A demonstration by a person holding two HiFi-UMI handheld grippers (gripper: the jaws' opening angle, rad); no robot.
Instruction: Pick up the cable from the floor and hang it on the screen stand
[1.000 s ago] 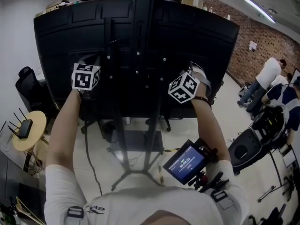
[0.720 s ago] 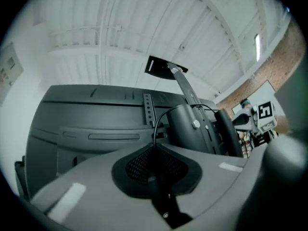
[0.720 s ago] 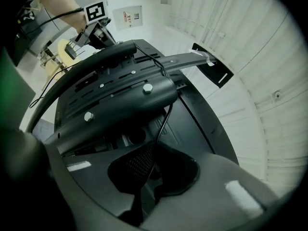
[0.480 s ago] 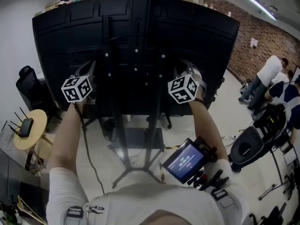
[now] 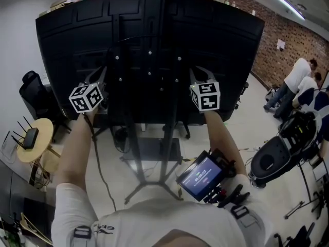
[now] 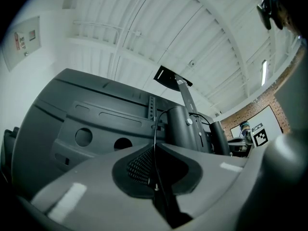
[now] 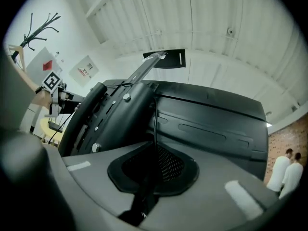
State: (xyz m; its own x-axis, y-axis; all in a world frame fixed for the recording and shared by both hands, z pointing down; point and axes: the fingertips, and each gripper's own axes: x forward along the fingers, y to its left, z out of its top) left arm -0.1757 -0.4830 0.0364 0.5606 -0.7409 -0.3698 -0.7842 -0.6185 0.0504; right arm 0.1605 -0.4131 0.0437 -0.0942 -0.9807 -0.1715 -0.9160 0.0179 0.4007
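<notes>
Head view: the cable (image 5: 96,158) drops from the left claw (image 5: 98,81) down the left of the frame toward the floor (image 5: 247,120). Its lower end passes out of sight behind the person's shoulder. The upper run is up at the back of the screen, lying crosswise, left to right in the frame, between the two claws.

Left gripper view: the cable comes up out of the jaw seam, arcs over to the right and meets a dark column of the screen stand (image 5: 127,133) near its top. Whether it bears on a bracket there cannot be told.

The left claw is clenched on the cable. The jaws of the right claw (image 5: 198,75) have just been easing apart a little. Even so, the right gripper view shows them all but together, with the cable running up between the pads, so this is judged a grip.

The stand's two columns sit mid-frame between the claws, and neither claw is clearly nearer.

Judgement: the coming move turns on that crosswise span sitting over the stand's top. Lowering both ends together should seat it. The hanging tail at left could drag it off.
</notes>
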